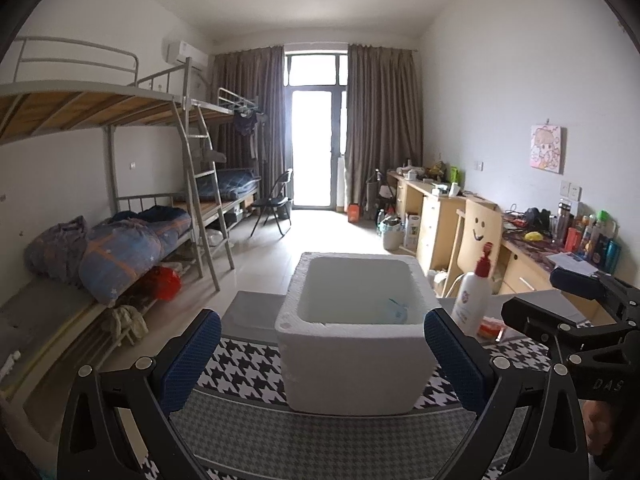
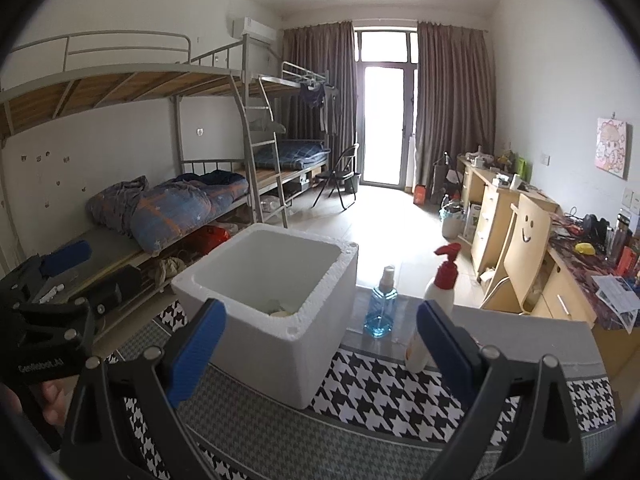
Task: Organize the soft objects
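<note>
A white foam box (image 1: 356, 344) stands on the houndstooth-covered table (image 1: 240, 376); it also shows in the right wrist view (image 2: 280, 336). A pale soft item (image 1: 394, 312) lies at its bottom, partly hidden by the rim; a bit of it shows in the right wrist view (image 2: 280, 312). My left gripper (image 1: 320, 356) is open and empty, its blue pads either side of the box front. My right gripper (image 2: 320, 352) is open and empty, just right of the box. Each gripper shows in the other's view: the right one (image 1: 560, 304) and the left one (image 2: 88, 276).
A white lotion bottle with a red pump (image 2: 436, 292) and a blue spray bottle (image 2: 380, 312) stand right of the box. A bunk bed with bedding (image 1: 132, 240) runs along the left wall. A wooden chair (image 2: 520, 256) and cluttered desks (image 2: 580, 280) line the right.
</note>
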